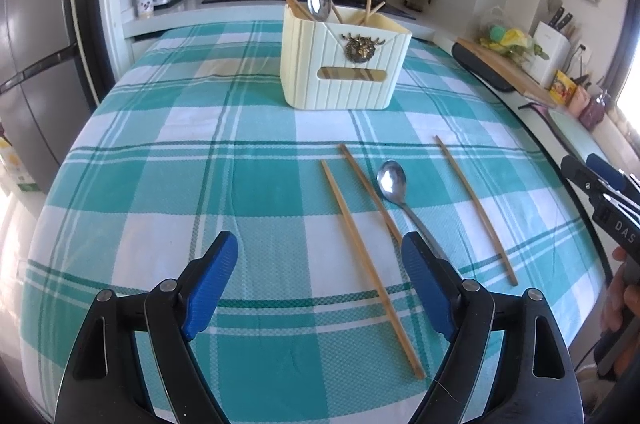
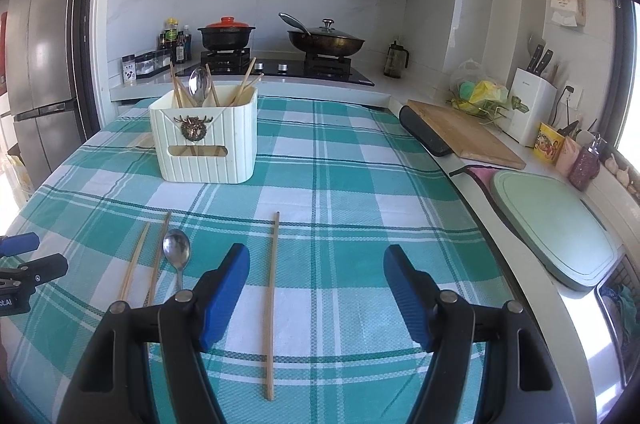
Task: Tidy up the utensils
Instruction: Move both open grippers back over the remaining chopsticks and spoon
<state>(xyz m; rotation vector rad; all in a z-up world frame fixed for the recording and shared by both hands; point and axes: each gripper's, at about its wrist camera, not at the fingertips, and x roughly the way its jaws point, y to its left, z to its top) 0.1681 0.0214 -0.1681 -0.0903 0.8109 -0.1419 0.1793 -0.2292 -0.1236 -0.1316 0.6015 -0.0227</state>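
Note:
A cream ribbed utensil holder (image 1: pixel 344 64) (image 2: pixel 206 140) stands at the far middle of the checked cloth, with several chopsticks and a spoon in it. On the cloth lie three bamboo chopsticks and a metal spoon (image 1: pixel 394 184) (image 2: pixel 176 252). My left gripper (image 1: pixel 320 256) is open just above the cloth; one long chopstick (image 1: pixel 370 264) runs between its fingers, untouched. My right gripper (image 2: pixel 316 264) is open too, and a single chopstick (image 2: pixel 272 304) lies between its fingers near the left one. The right gripper also shows at the right edge of the left wrist view.
The teal checked tablecloth (image 1: pixel 180 184) covers the table. A counter to the right carries a wooden cutting board (image 2: pixel 468 136), a green board (image 2: pixel 556 224), a knife block (image 2: pixel 530 108) and jars. Behind stands a stove with a red-lidded pot (image 2: pixel 226 34) and a wok (image 2: pixel 326 42). A fridge (image 2: pixel 40 64) stands at the left.

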